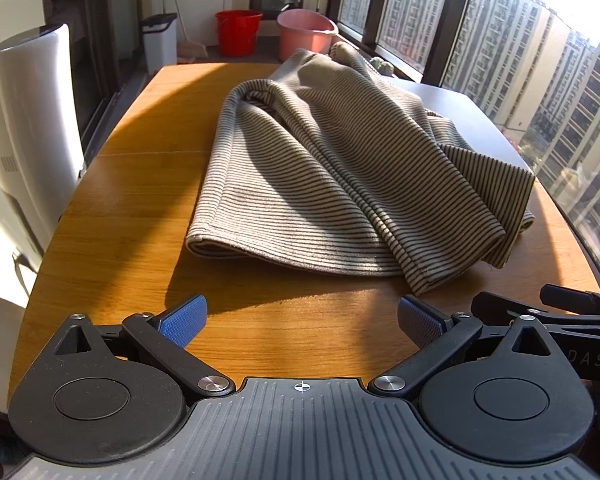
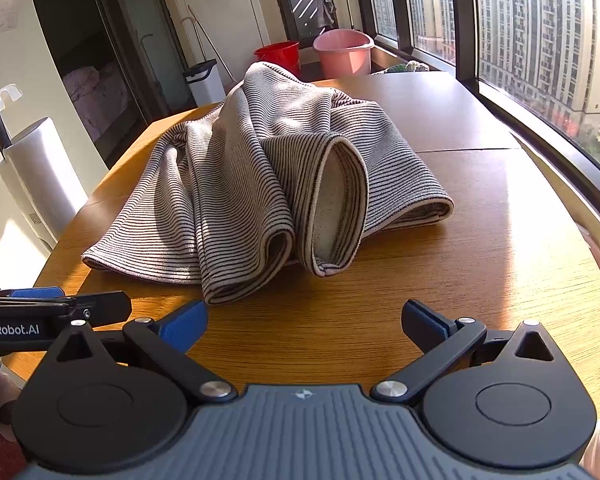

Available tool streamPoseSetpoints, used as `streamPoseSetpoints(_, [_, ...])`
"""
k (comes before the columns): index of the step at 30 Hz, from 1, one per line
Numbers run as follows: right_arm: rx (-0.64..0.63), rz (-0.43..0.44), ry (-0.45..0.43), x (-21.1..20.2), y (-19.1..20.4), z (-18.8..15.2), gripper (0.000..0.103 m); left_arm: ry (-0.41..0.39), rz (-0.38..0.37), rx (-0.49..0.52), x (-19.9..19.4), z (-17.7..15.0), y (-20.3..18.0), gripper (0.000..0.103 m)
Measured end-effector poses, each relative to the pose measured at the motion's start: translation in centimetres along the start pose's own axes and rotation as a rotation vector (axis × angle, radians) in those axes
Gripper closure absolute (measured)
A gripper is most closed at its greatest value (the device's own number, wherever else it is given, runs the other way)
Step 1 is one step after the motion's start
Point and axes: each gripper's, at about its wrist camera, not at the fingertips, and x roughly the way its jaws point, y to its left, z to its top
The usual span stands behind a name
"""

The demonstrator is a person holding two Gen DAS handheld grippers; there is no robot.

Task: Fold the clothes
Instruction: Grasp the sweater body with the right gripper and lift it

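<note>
While sunlight rakes the wooden bench [image 1: 140, 240], a striped garment [image 1: 320, 168] lies bunched mid-bench, one cuff [image 2: 336, 208] gaping toward the near edge. Both the left gripper [image 1: 300, 324] and right gripper [image 2: 304, 324] hover short of it, jaws wide and empty. Folding looks barely begun; smoothing and every fold remain.
</note>
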Motion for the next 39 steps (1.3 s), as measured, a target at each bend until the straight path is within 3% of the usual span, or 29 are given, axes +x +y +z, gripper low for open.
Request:
streamPoseSetpoints(5, [0.033,0.013,-0.091,-0.1,-1.7,2.5,0.000,-0.077,-0.100,0.033,1.1,2.1,0.0,0.000])
streamPoseSetpoints(10, [0.070,0.034,-0.181,0.7,-3.1,5.8,0.000,-0.105,-0.168,0.087,3.8,5.7,-0.5,0.000])
streamPoseSetpoints(14, [0.092,0.133,-0.170,2.9,-3.8,9.2,0.000,-0.133,-0.202,0.102,6.5,9.0,-0.1,0.000])
streamPoseSetpoints(21, [0.059,0.224,-0.235,8.5,-3.8,15.7,0.000,-0.088,-0.236,0.016,11.8,12.9,2.1,0.000])
streamPoseSetpoints(25, [0.080,0.200,-0.120,13.9,-3.1,17.0,0.000,-0.028,-0.217,0.005,14.3,12.4,3.0,0.000])
streamPoseSetpoints(27, [0.142,0.192,-0.013,17.2,-3.5,16.5,0.000,-0.065,-0.217,0.043,14.4,11.9,3.1,0.000])
streamPoseSetpoints(29, [0.143,0.195,-0.063,17.5,-3.6,15.7,0.000,-0.092,-0.215,0.072,14.6,11.4,3.1,0.000])
streamPoseSetpoints(35, [0.078,0.205,-0.007,16.0,-2.4,15.0,0.000,-0.154,-0.166,0.173,14.9,10.0,1.8,0.000])
streamPoseSetpoints(39, [0.007,0.220,0.028,13.9,-2.0,13.3,0.000,-0.150,-0.196,0.180,13.8,8.8,2.4,0.000])
